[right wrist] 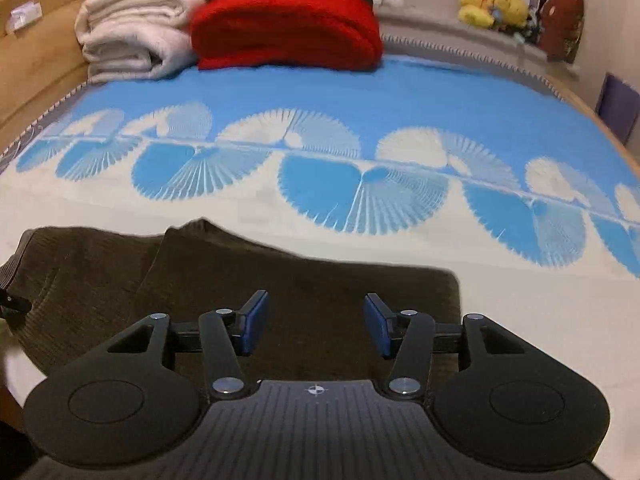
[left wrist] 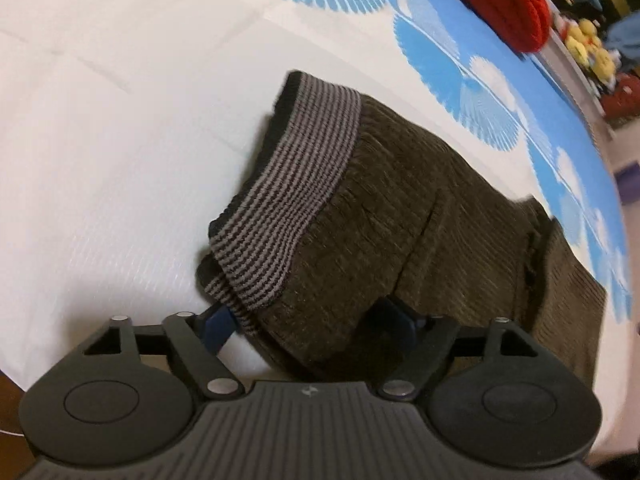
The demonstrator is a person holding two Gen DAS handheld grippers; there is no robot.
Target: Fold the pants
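- The pants (left wrist: 384, 216), dark brown corduroy, lie folded on a bed whose cover (left wrist: 100, 140) is white on the near part and blue with white fan shapes farther off.
- In the left wrist view their striped grey-and-black waistband (left wrist: 288, 184) faces the camera's left; the fabric bulks up in layers behind it and runs off to the right.
- The left gripper (left wrist: 310, 318) stands wide apart, its blue pads on either side of the near edge of the folded pants. The right-hand finger is partly buried against the cloth; the pads do not appear to be squeezing it.
- In the right wrist view the pants (right wrist: 248, 276) spread across the near left of the bed, with one fold edge showing as a diagonal line.
- The right gripper (right wrist: 316, 326) hangs over the brown fabric with its fingers (right wrist: 254, 322) moderately apart and nothing between them.
- At the far end of the bed sit a folded red blanket (right wrist: 286, 26) and, left of it, a stack of white towels (right wrist: 132, 36).
- Yellow plush toys (right wrist: 494, 8) rest on a ledge at the far right.
- A wooden bed frame (right wrist: 36, 52) borders the left side.
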